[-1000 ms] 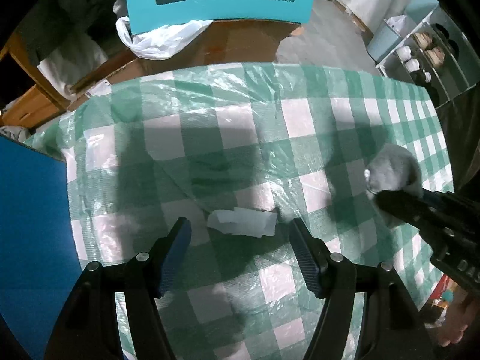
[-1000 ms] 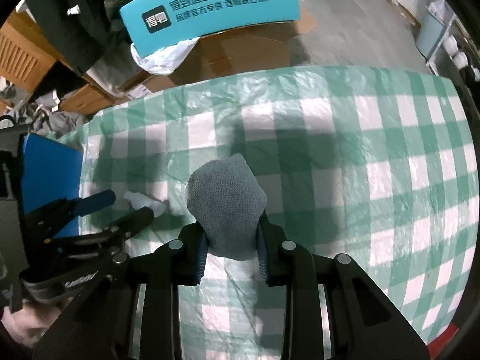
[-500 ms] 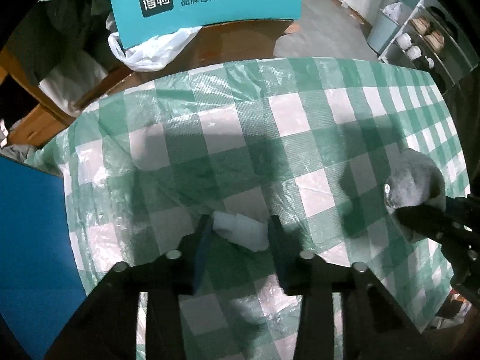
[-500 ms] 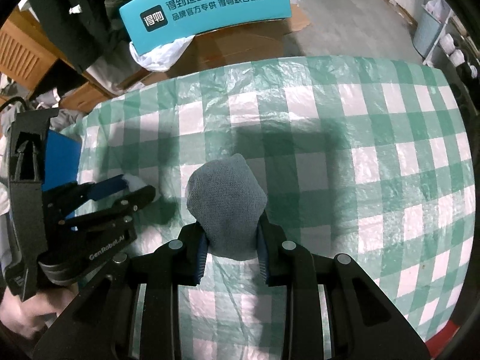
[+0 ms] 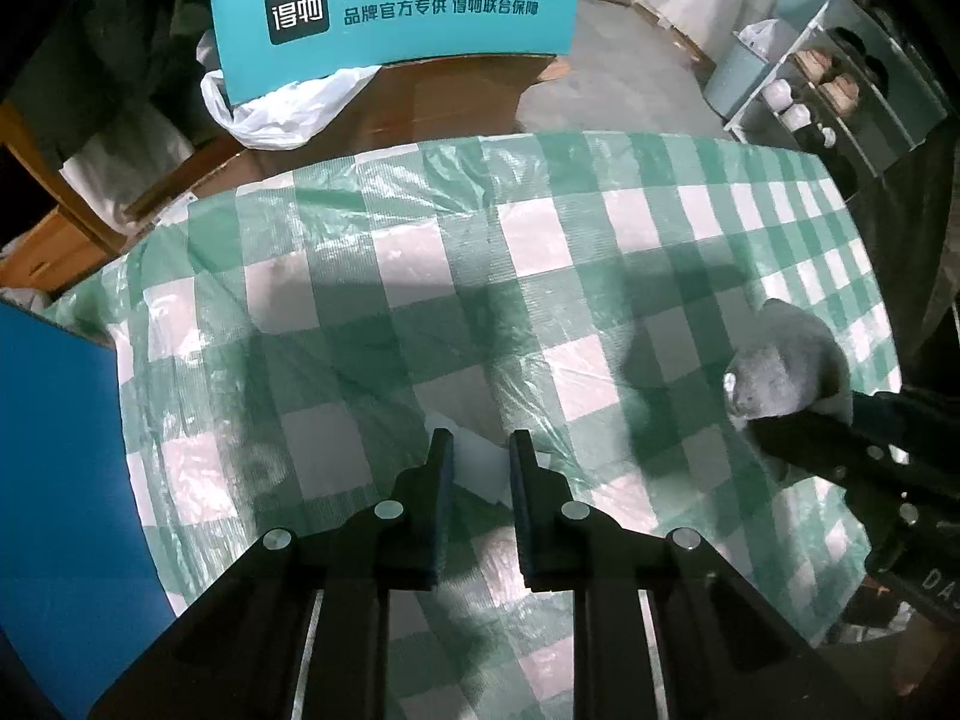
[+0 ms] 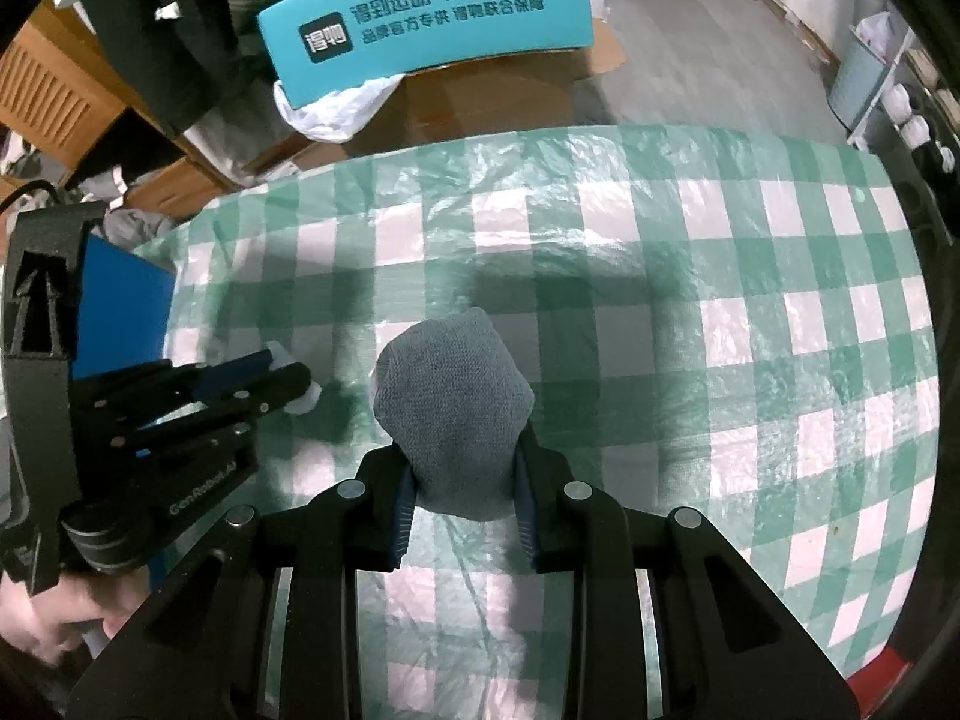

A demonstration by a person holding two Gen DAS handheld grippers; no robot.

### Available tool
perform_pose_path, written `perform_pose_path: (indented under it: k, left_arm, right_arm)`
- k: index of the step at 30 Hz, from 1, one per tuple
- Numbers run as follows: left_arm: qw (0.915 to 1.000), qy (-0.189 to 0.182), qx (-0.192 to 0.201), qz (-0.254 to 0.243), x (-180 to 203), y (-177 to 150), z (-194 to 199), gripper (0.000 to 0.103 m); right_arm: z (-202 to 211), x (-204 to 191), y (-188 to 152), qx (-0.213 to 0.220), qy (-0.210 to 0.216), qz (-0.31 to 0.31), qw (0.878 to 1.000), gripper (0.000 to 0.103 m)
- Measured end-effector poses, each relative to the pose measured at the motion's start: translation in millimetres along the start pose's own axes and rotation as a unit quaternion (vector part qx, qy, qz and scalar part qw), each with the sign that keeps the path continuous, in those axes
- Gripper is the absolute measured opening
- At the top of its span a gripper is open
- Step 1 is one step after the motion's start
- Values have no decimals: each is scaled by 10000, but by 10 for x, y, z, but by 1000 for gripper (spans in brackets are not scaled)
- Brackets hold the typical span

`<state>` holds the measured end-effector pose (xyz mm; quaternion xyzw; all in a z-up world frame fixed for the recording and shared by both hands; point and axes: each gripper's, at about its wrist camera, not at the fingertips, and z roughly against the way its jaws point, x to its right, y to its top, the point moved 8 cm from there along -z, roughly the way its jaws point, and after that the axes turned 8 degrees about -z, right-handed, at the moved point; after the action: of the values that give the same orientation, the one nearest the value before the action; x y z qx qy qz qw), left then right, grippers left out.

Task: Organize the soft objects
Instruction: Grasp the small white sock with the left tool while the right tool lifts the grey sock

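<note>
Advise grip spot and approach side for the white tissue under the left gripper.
Pinch the white tissue across its crumpled middle, from above and the near side, as the left gripper does now: it lies flat on the checked tablecloth, so only the raised fold gives purchase.

Green-and-white checked table (image 5: 540, 252) under wrinkled clear plastic sheeting, glossy in places. Directly on it, near the close edge: a small crumpled white soft piece (image 5: 477, 462), partly hidden; its tip visible in the other view too (image 6: 303, 399). At the left edge, a flat blue panel (image 5: 54, 450).
</note>
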<state>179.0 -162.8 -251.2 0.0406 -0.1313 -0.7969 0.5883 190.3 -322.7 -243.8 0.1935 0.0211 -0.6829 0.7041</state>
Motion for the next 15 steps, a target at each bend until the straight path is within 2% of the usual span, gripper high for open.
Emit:
perform_pose_path:
  k: [15]
  left_arm:
    - [9991, -45, 394, -151, 51, -43, 516, 18]
  right_arm:
    - [378, -280, -97, 198, 89, 379, 9990, 26]
